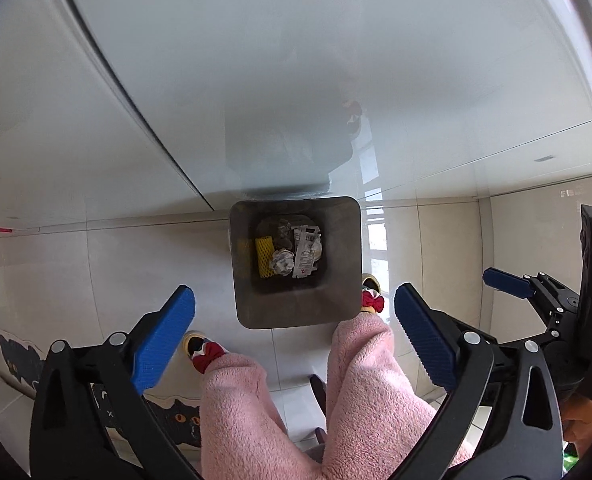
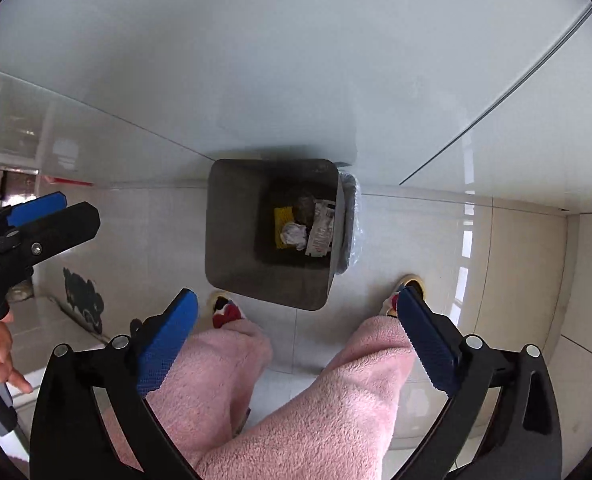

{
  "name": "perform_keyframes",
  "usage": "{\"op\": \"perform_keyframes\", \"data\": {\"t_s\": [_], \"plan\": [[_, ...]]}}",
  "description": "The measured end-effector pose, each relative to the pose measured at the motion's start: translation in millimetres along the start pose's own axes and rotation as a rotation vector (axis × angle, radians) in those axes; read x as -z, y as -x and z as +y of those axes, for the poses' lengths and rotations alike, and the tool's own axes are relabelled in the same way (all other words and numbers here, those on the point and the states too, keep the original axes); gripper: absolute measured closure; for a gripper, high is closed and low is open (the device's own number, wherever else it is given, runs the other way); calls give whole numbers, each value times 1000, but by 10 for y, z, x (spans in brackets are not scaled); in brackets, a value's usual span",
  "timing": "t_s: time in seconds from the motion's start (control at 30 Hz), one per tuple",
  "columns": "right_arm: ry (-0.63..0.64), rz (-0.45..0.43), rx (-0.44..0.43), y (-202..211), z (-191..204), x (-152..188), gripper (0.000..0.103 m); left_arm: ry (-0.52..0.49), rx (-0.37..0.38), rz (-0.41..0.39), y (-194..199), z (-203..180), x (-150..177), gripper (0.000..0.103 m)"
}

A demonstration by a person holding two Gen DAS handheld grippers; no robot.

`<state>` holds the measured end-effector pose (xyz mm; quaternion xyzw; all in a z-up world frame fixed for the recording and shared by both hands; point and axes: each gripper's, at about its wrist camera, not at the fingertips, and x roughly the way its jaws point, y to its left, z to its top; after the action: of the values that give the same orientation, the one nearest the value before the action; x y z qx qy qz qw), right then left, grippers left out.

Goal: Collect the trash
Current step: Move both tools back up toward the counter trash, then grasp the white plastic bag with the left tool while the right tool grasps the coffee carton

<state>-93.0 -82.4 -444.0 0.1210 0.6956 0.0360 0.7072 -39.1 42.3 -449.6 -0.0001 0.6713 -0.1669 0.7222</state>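
A grey square trash bin [image 1: 337, 248] stands on the tiled floor against a white wall, also in the right wrist view [image 2: 232, 240]. Inside lie a yellow foam net [image 1: 265, 257], a crumpled white paper ball [image 1: 282, 262] and a printed wrapper [image 1: 306, 252]; the same trash shows in the right wrist view [image 2: 303, 232]. My left gripper [image 1: 296, 336] is open and empty above the bin. My right gripper [image 2: 297, 340] is open and empty too, also high above the floor. The right gripper shows at the right edge of the left wrist view [image 1: 507, 284].
The person's legs in pink fleece trousers [image 1: 296, 400] and slippers with red bows [image 1: 210, 354] stand just before the bin. A black cat floor mat [image 1: 20, 356] lies at the left. A white cabinet front [image 1: 256, 60] rises behind the bin.
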Motion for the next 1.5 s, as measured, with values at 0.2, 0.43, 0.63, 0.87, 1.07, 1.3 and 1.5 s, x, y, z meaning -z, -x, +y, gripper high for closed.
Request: {"op": "perform_keyframes", "data": {"t_s": [0.2,0.43,0.63,0.87,1.07,1.3,1.5], "plan": [[29,-137,-44,890,88,22,3,-17,9,-122,769,-145,40,8],[78,-361,-48,1886,174,16,3,-30,26,-246,1574,-311,-75,8],[96,-513,-31,2424,142,-158,3,-76,7,-350,2104,-504,-303,8],[66,-620,59,2753,-41,-463,3,-78,2,-409,2363,-619,-661,8],[22,-645,115,2921,-322,-826,3,-66,-14,-452,2432,-708,-1063,8],[-42,-617,143,2811,-595,-1292,3,-37,-50,-450,2309,-738,-1570,9],[-130,-584,146,2642,-671,-1568,3,-25,-77,-426,2144,-686,-1864,12]]}}
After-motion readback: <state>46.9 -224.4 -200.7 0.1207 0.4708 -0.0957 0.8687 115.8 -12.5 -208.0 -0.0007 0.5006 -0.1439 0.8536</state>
